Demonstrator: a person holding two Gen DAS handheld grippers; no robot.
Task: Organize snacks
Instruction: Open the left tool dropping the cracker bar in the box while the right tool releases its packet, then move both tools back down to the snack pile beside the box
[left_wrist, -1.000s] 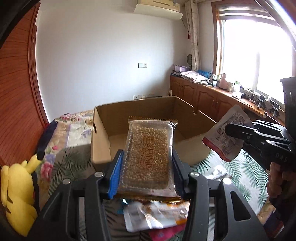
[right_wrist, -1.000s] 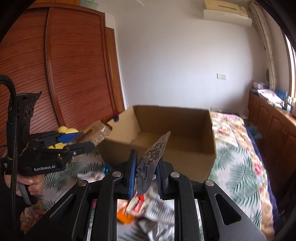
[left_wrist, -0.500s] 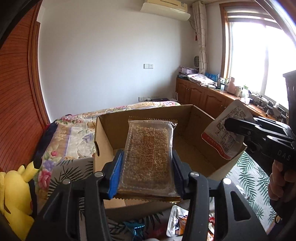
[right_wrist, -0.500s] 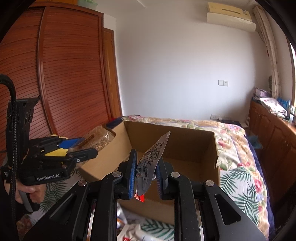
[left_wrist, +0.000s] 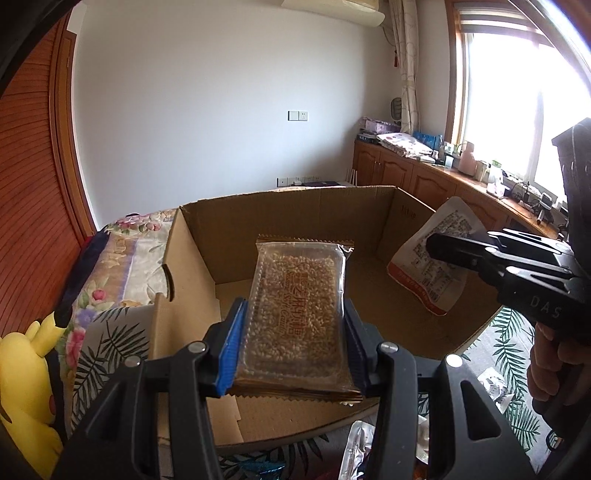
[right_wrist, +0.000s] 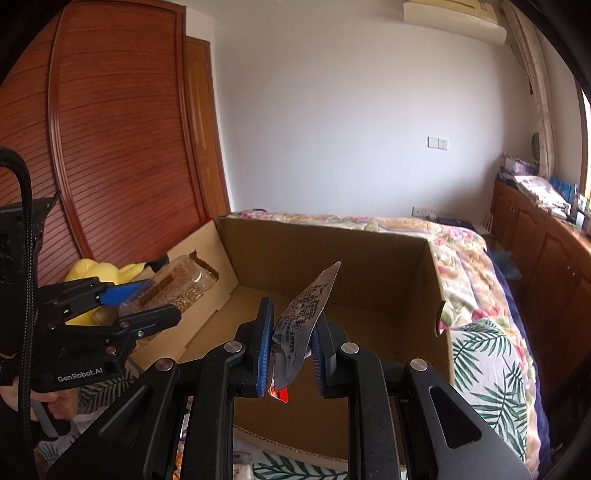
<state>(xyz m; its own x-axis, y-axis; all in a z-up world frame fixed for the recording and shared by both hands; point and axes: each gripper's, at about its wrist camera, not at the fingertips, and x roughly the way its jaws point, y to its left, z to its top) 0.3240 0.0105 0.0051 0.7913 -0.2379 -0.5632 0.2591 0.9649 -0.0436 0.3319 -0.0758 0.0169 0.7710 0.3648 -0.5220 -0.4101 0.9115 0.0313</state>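
Observation:
An open cardboard box (left_wrist: 280, 218) stands on the bed; it also shows in the right wrist view (right_wrist: 436, 280). My left gripper (left_wrist: 293, 343) is shut on a clear pack of sesame candy (left_wrist: 295, 314) and holds it over the box's near left part. My right gripper (right_wrist: 290, 354) is shut on a white and red snack pouch (right_wrist: 306, 314) above the box's near edge. In the left wrist view the pouch (left_wrist: 432, 258) hangs over the box's right side. In the right wrist view the candy pack (right_wrist: 177, 288) shows at the left.
A yellow plush toy (left_wrist: 26, 387) lies left of the box. Several loose snack packets (left_wrist: 491, 387) lie on the leaf-print cover in front of the box. Wooden cabinets (left_wrist: 424, 177) run under the window at right. A wooden wardrobe (right_wrist: 103, 147) stands at left.
Both grippers have moved forward and up with their snacks, from in front of the box to above its opening. The loose packets have dropped lower in both views.

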